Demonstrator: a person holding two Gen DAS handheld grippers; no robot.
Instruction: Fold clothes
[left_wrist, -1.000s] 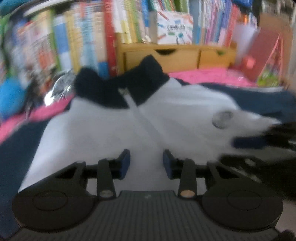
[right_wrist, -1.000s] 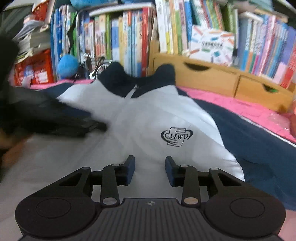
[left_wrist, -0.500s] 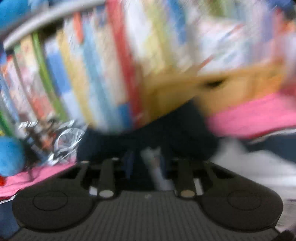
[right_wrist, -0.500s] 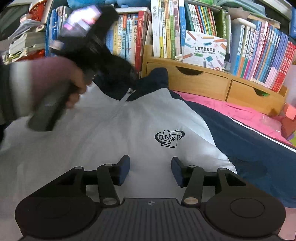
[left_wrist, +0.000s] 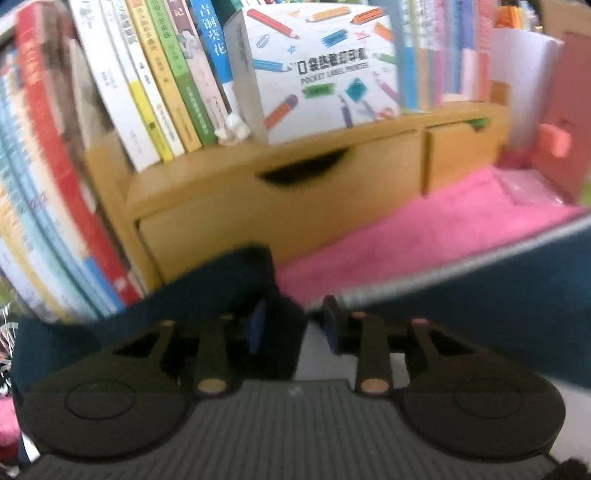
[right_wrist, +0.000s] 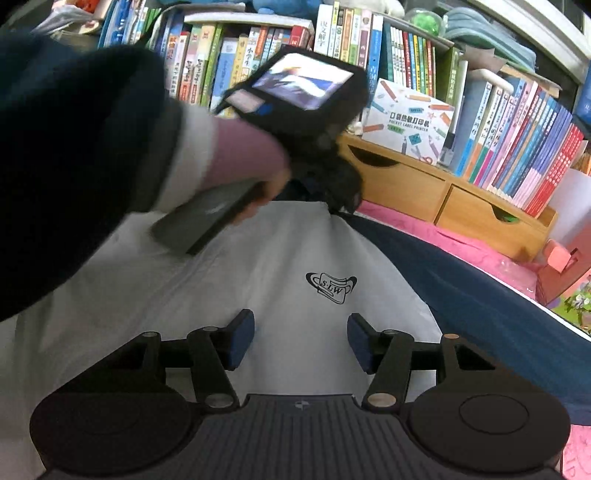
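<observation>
Books (right_wrist: 406, 51) fill the shelves at the back, with a wooden drawer unit (right_wrist: 424, 184) under them and a pink blanket (right_wrist: 461, 240) in front of that unit. White and navy jacket (right_wrist: 258, 280) lies flat on the blanket, logo (right_wrist: 331, 287) facing up, collar (left_wrist: 207, 291) towards the drawer unit. My left gripper (left_wrist: 291, 325) sits at the collar, right in front of the drawer unit; navy collar fabric sits between its fingers, jaws opening, and I can't tell if the pads press on it, blurry. My right gripper (right_wrist: 301, 341) hovers over the white chest panel, on the near side of the logo, jaws opening, fingers apart with nothing between them. Person's hand (right_wrist: 255, 162) holds the left gripper's handle.
</observation>
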